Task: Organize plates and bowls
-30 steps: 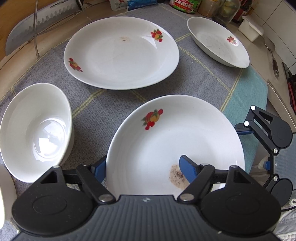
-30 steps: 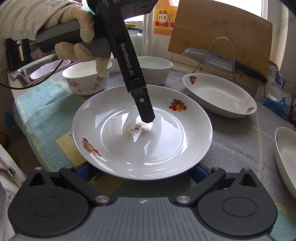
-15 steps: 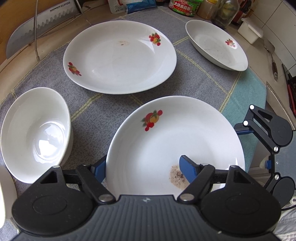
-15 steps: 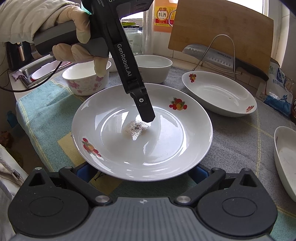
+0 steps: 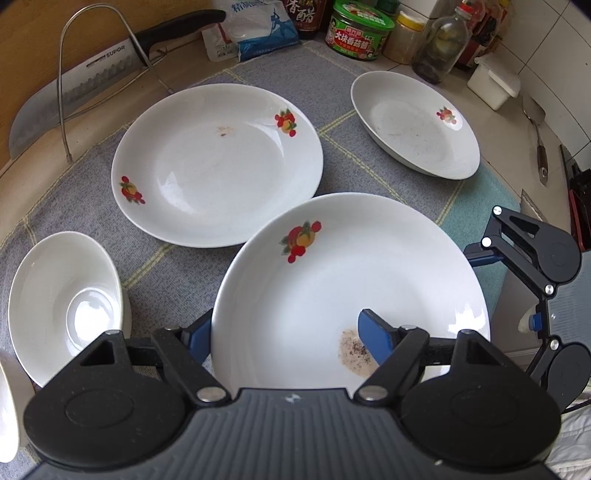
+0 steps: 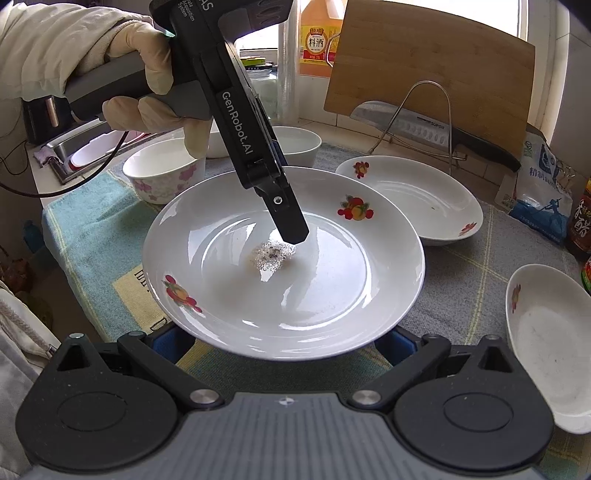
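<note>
A white plate with fruit decals (image 5: 351, 269) (image 6: 332, 295) hangs just above the grey mat (image 5: 177, 269), a speckled smear near its middle. My left gripper (image 5: 286, 332) is shut on its wall: one blue pad presses inside the plate, the other sits outside under the rim. In the right wrist view that left finger (image 6: 291, 229) bears down on the plate's inside. My right gripper (image 6: 282, 343) stands with jaws wide apart under the plate's near rim, fingertips hidden. A second flat plate (image 5: 218, 162) lies just behind; a deeper dish (image 5: 413, 125) lies further right.
A white bowl (image 5: 62, 306) stands left of the held plate, a floral bowl (image 6: 162, 173) and another white bowl (image 6: 295, 144) near the sink (image 6: 85, 151). A cleaver on a wire rack (image 5: 74, 96), a cutting board (image 6: 432, 70) and jars (image 5: 354, 29) line the back.
Both grippers have risen a little with the plate and carried it toward the flat plate behind; its far rim now overlaps that plate in the left wrist view.
</note>
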Tool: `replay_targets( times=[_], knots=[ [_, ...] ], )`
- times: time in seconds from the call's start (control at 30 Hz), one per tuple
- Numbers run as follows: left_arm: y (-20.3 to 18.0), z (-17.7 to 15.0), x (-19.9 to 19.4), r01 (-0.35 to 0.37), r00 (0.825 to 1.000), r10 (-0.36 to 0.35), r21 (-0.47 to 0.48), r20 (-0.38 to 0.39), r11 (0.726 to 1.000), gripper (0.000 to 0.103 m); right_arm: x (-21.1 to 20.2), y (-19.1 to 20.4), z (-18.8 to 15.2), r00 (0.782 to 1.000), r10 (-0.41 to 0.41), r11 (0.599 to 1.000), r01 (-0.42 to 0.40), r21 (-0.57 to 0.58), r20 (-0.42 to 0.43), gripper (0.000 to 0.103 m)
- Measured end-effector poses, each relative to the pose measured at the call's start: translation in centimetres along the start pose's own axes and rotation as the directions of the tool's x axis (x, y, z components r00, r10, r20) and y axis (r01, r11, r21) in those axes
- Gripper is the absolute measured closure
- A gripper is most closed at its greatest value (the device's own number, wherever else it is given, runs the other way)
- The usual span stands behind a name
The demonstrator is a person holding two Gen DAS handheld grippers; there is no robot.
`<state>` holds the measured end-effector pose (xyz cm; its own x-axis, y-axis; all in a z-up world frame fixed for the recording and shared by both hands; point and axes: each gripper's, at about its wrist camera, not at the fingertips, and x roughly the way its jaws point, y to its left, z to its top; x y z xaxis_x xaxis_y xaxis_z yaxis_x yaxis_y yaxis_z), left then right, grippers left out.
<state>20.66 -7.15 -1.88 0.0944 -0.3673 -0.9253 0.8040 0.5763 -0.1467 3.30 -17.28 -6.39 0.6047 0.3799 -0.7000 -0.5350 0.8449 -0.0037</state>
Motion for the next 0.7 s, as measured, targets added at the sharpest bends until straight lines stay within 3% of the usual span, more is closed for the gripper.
replay_targets(
  times=[0.7],
  knots=[
    [-7.0,9.3,2.4,0.024,0.998,-0.03,0.118,0.051,0.993,0.024,-5.6,-8.4,-2.5,0.994,-0.105,0.994,0.105,0.028,0.012,0.0]
  ],
)
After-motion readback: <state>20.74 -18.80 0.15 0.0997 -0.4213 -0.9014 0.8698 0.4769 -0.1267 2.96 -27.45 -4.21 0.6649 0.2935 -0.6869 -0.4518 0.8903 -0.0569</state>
